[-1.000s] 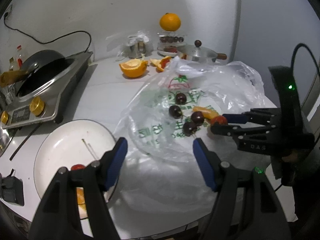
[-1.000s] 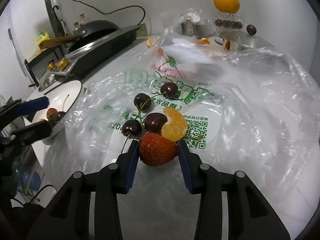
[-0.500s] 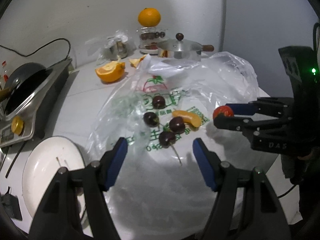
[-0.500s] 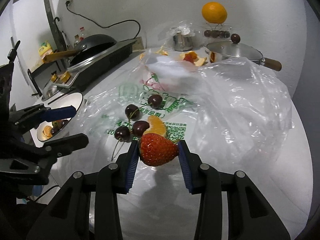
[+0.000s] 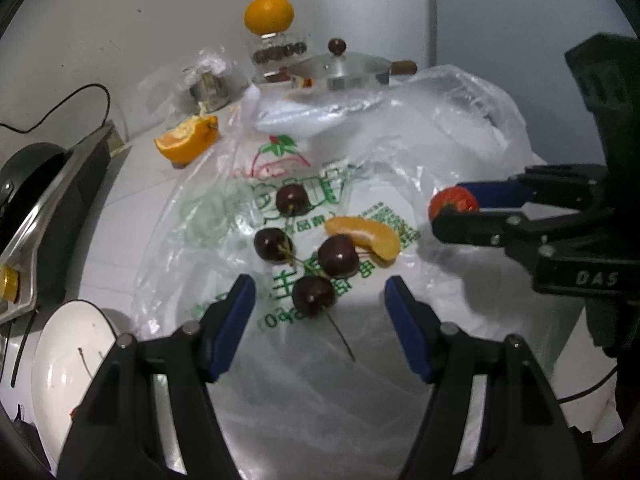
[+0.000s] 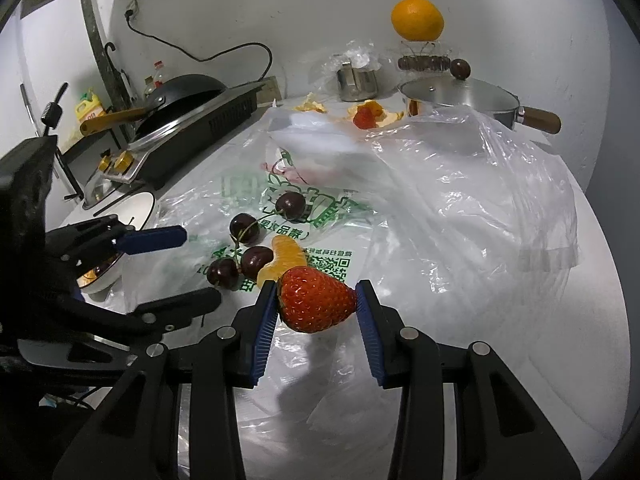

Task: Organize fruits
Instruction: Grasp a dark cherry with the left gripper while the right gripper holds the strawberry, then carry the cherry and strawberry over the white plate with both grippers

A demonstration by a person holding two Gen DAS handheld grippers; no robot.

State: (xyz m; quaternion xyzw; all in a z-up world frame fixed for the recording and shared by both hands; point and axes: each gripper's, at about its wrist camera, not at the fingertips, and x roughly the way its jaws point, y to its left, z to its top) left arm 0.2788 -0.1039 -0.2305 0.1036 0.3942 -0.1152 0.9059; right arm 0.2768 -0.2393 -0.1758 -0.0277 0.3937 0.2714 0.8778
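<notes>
Right hand-held gripper [image 6: 316,304] clamped on the strawberry [image 6: 316,305], lifted over the plastic bag [image 6: 460,208]; left hand-held gripper [image 5: 320,300] apart, now over the cherries [image 5: 313,295], plate [image 5: 60,356] slid to the frame's edge.

The strawberry [image 6: 316,299] is bright red with pale seed dots. 4 cherries [image 5: 338,256] are dark maroon and glossy. The orange slice [image 5: 366,234] is pale orange. The clear plastic bag [image 5: 400,152] carries green print and a red fruit drawing. Both tongs are black with blue pads [image 6: 266,328]. The plate [image 5: 64,356] and bench [image 6: 600,320] are white.
</notes>
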